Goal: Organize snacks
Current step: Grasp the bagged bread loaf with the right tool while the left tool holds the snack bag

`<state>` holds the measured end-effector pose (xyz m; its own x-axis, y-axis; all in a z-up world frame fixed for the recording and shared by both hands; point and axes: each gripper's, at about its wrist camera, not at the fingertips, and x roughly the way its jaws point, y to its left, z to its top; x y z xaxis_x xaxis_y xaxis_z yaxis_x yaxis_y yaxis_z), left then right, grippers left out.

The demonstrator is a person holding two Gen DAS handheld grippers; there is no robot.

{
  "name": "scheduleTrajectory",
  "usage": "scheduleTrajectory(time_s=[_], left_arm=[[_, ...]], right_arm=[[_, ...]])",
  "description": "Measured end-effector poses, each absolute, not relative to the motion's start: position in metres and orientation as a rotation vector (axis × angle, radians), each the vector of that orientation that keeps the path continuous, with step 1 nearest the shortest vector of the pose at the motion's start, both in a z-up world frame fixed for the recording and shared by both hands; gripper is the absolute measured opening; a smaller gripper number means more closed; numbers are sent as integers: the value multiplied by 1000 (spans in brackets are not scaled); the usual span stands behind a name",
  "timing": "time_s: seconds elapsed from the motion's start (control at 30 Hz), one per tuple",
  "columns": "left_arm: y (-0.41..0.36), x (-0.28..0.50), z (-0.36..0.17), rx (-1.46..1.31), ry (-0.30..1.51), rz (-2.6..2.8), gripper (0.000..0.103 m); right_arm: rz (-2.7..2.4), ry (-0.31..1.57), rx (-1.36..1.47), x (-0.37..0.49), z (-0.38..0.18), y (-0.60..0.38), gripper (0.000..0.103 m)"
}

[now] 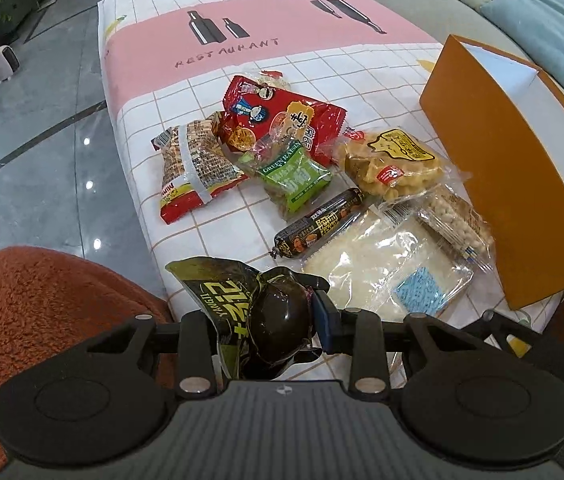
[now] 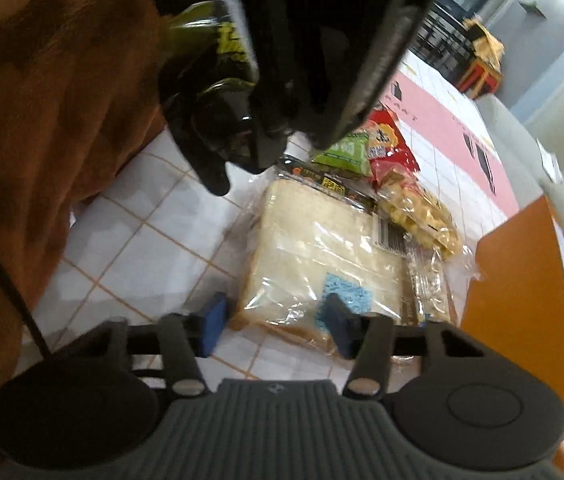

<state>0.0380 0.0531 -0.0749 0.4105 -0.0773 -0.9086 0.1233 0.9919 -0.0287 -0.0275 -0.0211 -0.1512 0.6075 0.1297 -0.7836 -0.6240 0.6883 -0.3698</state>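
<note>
Snack pouch (image 1: 242, 304), dark green with yellow lettering, sits clamped between our left tongs (image 1: 266, 322), lifted above the near edge of the worktop (image 1: 210, 92); we see the same pouch overhead in the right wrist view. Our right tongs (image 2: 278, 326) stand open, holding nothing, their blue pads (image 2: 213, 322) either side of the near corner of the bagged sliced bread (image 2: 313, 256), above it; contact we cannot tell. Beyond the bread lie a dark sausage stick (image 1: 317, 226), a green raisin packet (image 1: 295, 178), a red cracker bag (image 1: 285, 116), a red-and-white wrapped bag (image 1: 192, 168), a clear bag of yellow puffs (image 1: 395, 164) and a clear pack of pale nuts (image 1: 455, 222). An orange box (image 1: 509, 168) stands just right of the pile.
</note>
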Motion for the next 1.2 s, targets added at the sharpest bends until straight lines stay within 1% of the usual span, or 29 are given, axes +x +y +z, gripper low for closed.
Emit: scheduleTrajectory(time_s=[0.03, 0.13, 0.33, 0.43, 0.57, 0.63, 0.8, 0.9, 0.97, 1.13, 1.2], left_arm=[[53, 37, -74, 48, 1137, -125, 39], [52, 33, -70, 45, 1120, -117, 39], [54, 28, -58, 33, 1092, -92, 39], [54, 25, -52, 42, 1083, -86, 39], [49, 24, -50, 48, 1093, -108, 39], [44, 25, -53, 30, 1105, -147, 39], [24, 35, -58, -63, 1119, -271, 39], [8, 39, -57, -40, 1098, -302, 37], [0, 42, -57, -29, 1098, -314, 36], [-9, 45, -61, -13, 1112, -327, 36], [-10, 45, -61, -9, 1111, -322, 36]], right_arm=[[478, 804, -701, -30, -151, -19, 31], [466, 808, -679, -30, -142, -23, 18], [414, 787, -531, -27, -105, -45, 3], [419, 795, -394, -22, -77, -59, 0], [411, 835, -77, -8, -41, -96, 0], [384, 841, 9, -6, -35, -109, 0], [333, 897, 243, -2, -38, -149, 0], [306, 905, 276, -4, -41, -162, 0], [306, 898, 281, -4, -42, -166, 5], [357, 880, 209, -5, -41, -164, 30], [375, 882, 173, -3, -44, -162, 32]])
